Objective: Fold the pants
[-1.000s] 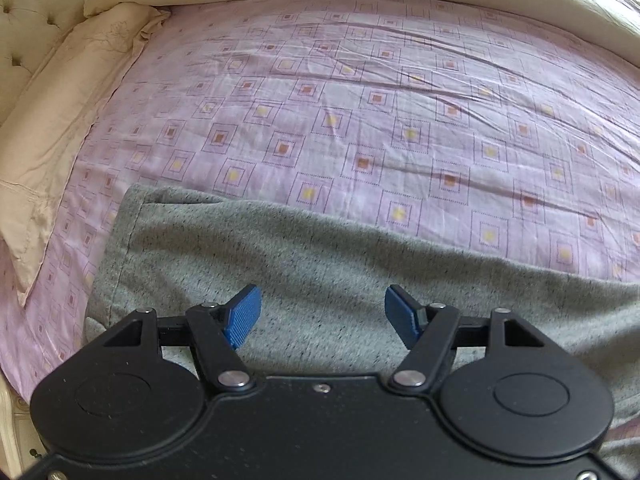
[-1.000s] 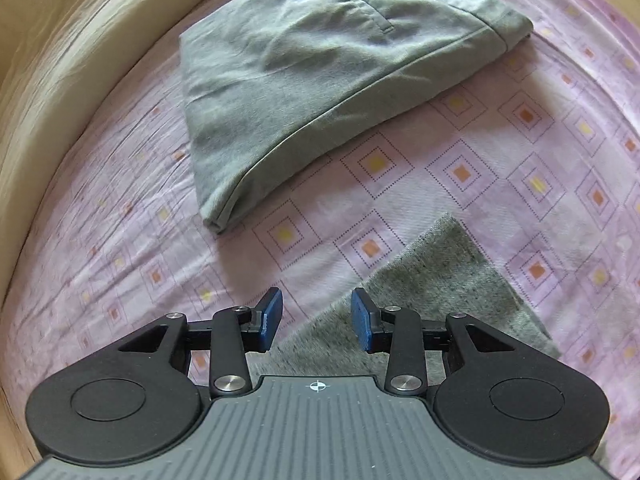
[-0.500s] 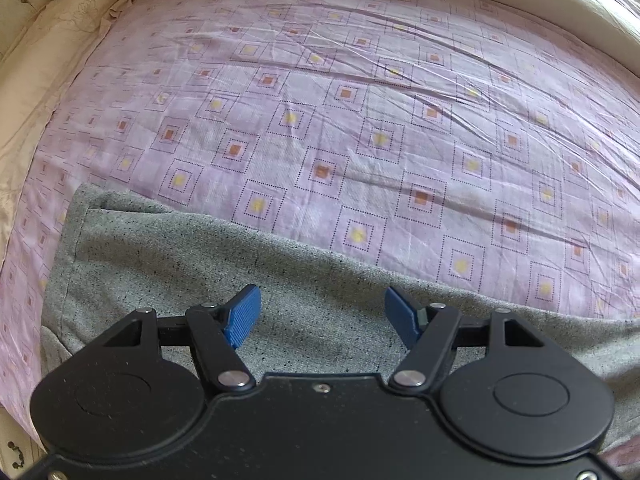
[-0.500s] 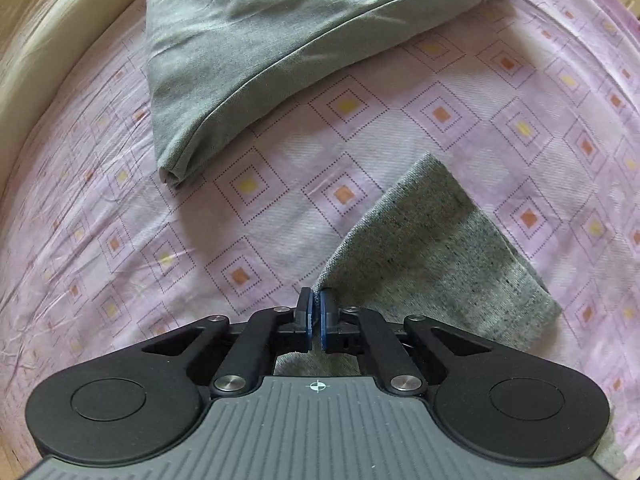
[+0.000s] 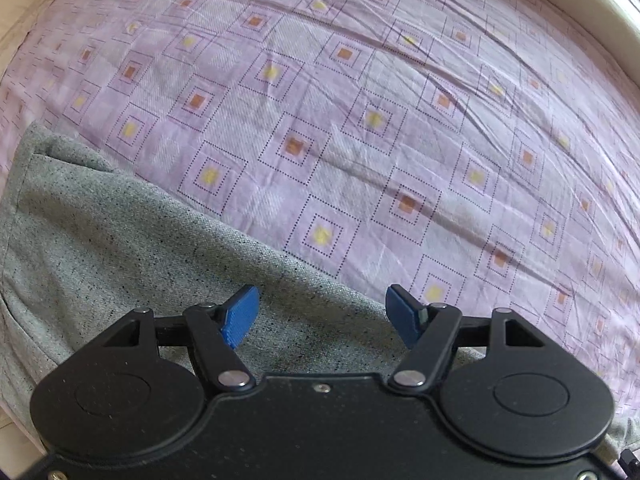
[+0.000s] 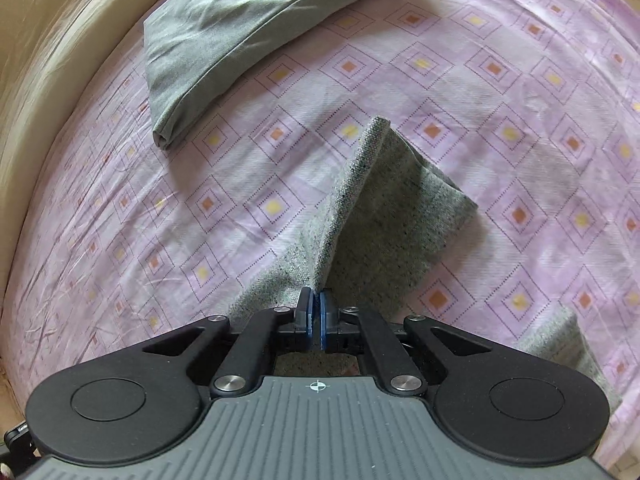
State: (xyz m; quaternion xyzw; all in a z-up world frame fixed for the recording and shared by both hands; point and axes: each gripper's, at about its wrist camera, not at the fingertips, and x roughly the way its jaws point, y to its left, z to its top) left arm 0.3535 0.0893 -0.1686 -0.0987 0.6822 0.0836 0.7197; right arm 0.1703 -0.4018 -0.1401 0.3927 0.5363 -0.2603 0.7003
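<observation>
Lilac bedsheet (image 5: 360, 128) w/ dotted squares covers the bed, cream edge round it; speckled grey pants (image 5: 132, 264) lie flat at the lower left of the left wrist view, under the left gripper (image 5: 322, 314), whose blue pads stand wide apart w/ nothing between them, pointing down at the cloth. Right gripper (image 6: 316, 314) is closed tight on a pinch of the pants' fabric near a leg end (image 6: 400, 208), which rises in a ridge off the sheet. Folded grey-green trousers (image 6: 240, 28) sit well apart, near the bed's far edge.
</observation>
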